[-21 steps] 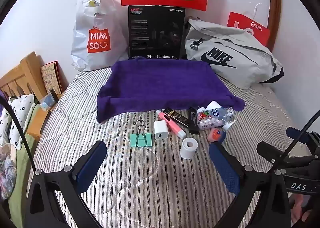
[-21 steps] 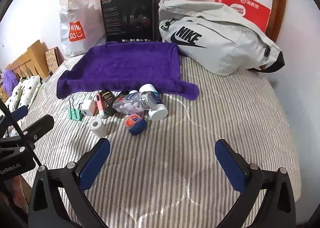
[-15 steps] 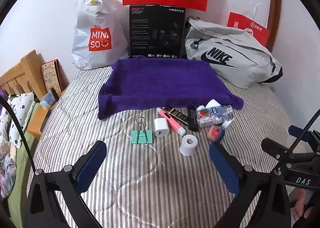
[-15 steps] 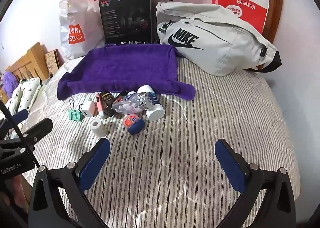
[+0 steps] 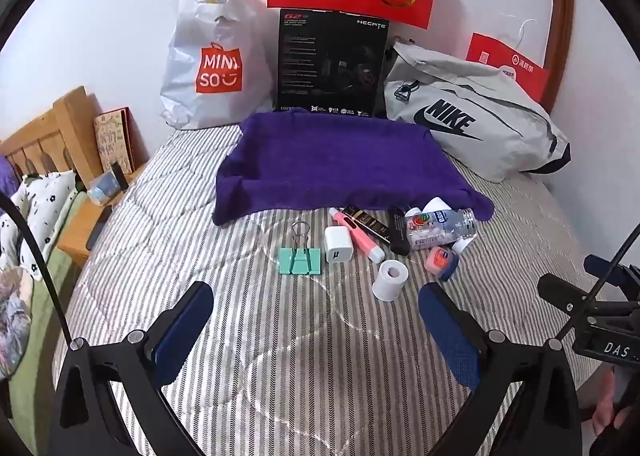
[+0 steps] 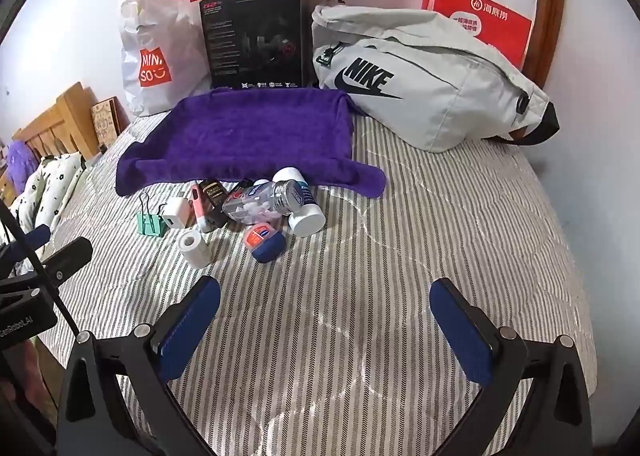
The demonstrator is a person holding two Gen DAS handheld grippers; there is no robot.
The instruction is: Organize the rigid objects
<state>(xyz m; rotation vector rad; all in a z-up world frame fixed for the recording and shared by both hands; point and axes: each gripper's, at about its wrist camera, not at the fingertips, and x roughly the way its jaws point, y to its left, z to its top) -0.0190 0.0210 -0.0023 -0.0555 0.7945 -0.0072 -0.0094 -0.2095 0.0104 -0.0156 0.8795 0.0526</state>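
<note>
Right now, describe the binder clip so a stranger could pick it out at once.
Start at the purple towel spread on the striped bed; a row of small items lies along its near edge. The binder clip is the leftmost of them, beside the white charger. It alone is mint green, with wire handles pointing toward the towel.

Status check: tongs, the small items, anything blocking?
Left tongs open, empty. Right tongs open, empty. Small items clustered on bed before purple towel, none on it. Nothing blocking.
</note>
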